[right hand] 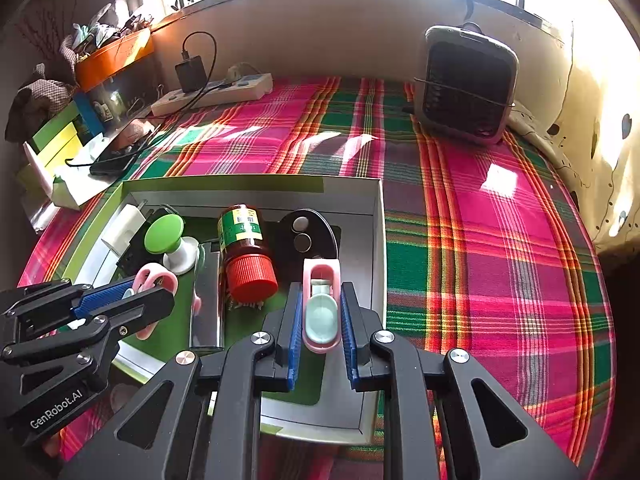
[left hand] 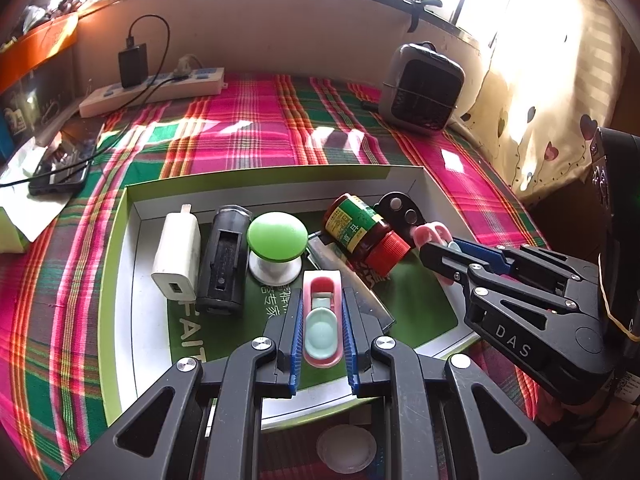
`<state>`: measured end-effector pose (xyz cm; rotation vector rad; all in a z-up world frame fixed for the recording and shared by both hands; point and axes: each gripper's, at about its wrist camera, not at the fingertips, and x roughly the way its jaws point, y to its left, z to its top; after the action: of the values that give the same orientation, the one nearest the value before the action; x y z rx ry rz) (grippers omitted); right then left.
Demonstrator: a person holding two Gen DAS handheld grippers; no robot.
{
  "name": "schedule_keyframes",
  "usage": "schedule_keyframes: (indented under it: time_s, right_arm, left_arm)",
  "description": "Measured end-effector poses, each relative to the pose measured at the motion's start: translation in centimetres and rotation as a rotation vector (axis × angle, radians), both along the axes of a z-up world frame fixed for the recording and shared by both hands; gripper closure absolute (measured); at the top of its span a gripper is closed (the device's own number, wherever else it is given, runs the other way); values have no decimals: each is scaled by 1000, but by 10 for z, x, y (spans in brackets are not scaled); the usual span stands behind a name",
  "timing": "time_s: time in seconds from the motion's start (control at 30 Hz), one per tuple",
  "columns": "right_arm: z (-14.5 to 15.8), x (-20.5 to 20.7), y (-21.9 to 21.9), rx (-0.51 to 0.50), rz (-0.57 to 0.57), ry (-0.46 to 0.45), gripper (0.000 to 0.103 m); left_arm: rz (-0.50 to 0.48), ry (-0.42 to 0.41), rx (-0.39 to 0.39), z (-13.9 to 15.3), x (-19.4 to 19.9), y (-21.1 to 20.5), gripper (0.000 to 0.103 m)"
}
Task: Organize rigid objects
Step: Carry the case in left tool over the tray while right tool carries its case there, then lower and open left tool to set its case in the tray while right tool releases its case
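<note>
A shallow open box (left hand: 132, 216) (right hand: 376, 216) lies on the plaid cloth. In it are a white charger (left hand: 176, 256), a black battery holder (left hand: 224, 264), a green-topped knob (left hand: 276, 240) (right hand: 164, 234), a red-capped bottle (left hand: 364, 232) (right hand: 246, 248) and a black oval piece (left hand: 400, 208) (right hand: 308, 232). My left gripper (left hand: 322, 312) is shut on a pink and mint clip-like object (left hand: 322, 320) over the box. My right gripper (right hand: 320, 308) is shut on a matching pink and mint object (right hand: 320, 312) at the box's right side. Each gripper shows in the other view (left hand: 444, 252) (right hand: 136, 292).
A small grey fan heater (left hand: 420, 84) (right hand: 464, 84) stands at the back right. A power strip with a black adapter (left hand: 152, 88) (right hand: 212, 92) lies at the back left. A phone (left hand: 60, 172) (right hand: 116, 160) and boxes sit at the left edge.
</note>
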<state>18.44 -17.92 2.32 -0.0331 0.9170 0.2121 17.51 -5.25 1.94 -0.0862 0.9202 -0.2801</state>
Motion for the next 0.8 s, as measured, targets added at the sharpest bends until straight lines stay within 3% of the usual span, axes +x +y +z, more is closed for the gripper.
schedule_keyframes:
  time_s: [0.8]
  right_arm:
    - [-2, 0, 4, -4, 6, -4, 84]
  left_arm:
    - [2, 28, -5, -7, 4, -1, 86]
